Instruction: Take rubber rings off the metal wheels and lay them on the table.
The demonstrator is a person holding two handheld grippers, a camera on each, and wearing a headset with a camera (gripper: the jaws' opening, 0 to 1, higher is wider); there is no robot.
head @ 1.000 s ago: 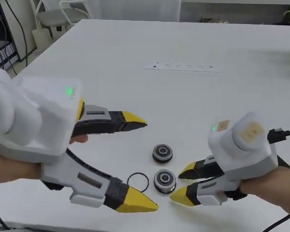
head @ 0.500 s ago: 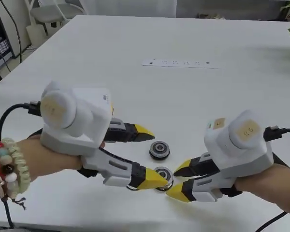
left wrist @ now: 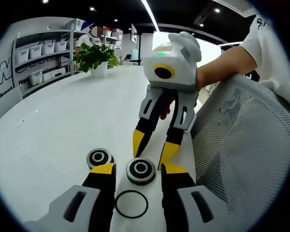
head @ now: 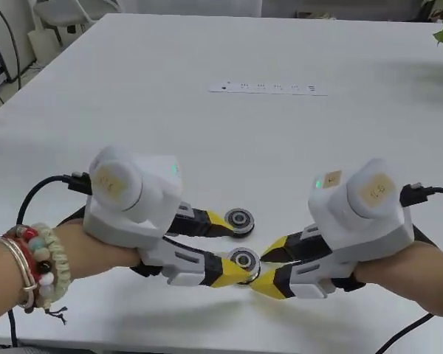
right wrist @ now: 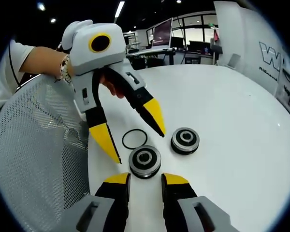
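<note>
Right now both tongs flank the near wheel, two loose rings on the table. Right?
No, one loose ring lies on the table, as the left gripper view shows. The left tongs and right tongs do flank the near wheel.

Seen from the head view, the left hand-held gripper (head: 238, 247) and right hand-held gripper (head: 259, 271) are covering the edges of the nearer metal wheel (head: 244, 259). Markings on the far strip (head: 268, 88) are coming through too small to read.

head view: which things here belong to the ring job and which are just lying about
Job: near metal wheel, far metal wheel, loose rubber ring on the table.
Lying about: white power strip, potted plant, mesh chair.
</note>
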